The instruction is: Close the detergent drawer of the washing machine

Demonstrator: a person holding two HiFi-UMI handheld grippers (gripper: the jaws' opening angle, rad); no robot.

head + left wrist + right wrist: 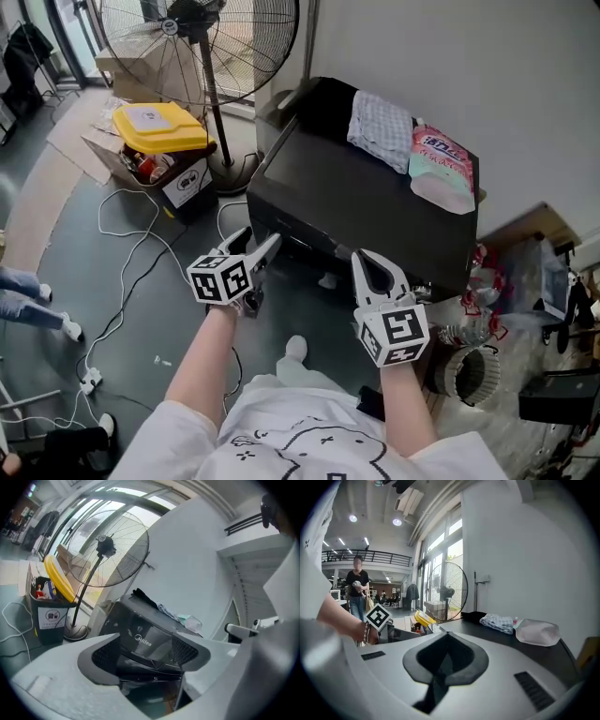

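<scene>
The black washing machine (361,202) stands against the wall, seen from above in the head view. In the left gripper view its front carries a Midea logo (144,642). Under the logo a dark panel (153,663) juts out a little, which looks like the detergent drawer. My left gripper (261,236) is open just in front of the machine's front left corner, with the drawer panel framed between its jaws (145,651). My right gripper (363,257) is shut on nothing, level with the machine's top near the front edge (446,637).
A checked cloth (380,129) and a pink detergent bag (441,169) lie on the machine's top. A standing fan (202,56) and a yellow-lidded bin (161,131) stand to the left. White cables (122,272) trail on the floor. Clutter and a hose (464,370) sit at the right.
</scene>
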